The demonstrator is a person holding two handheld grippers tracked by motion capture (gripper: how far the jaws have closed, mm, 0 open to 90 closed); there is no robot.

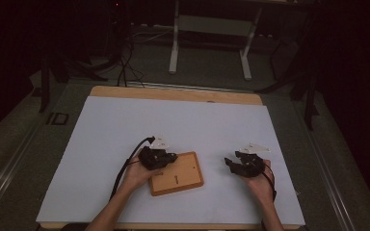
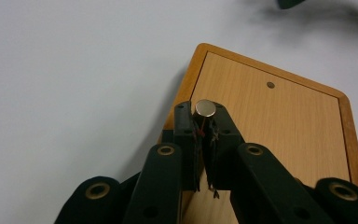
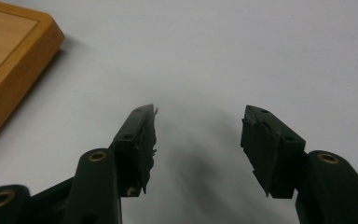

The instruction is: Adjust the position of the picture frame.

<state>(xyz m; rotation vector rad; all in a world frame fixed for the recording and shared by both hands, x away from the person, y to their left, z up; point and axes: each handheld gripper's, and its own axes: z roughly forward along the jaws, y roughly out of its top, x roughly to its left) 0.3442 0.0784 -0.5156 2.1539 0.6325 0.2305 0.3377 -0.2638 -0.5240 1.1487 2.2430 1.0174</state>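
Wooden board (image 1: 177, 173), shallow-rimmed and light brown, lies flat on the white desk (image 1: 125, 130), near the front edge and a little left of the middle, turned slightly askew; a small dark hole (image 2: 270, 85) marks its face. The left gripper (image 2: 204, 122) is at the board's left edge, over the rim; its jaws are closed on a small metal cylinder (image 2: 205, 108), which stands upright between the pads with its round silver top clear above them. The right gripper (image 3: 198, 140) rests toward the desk's front right corner, well apart from the board; its jaws stand wide apart with bare desk between them.
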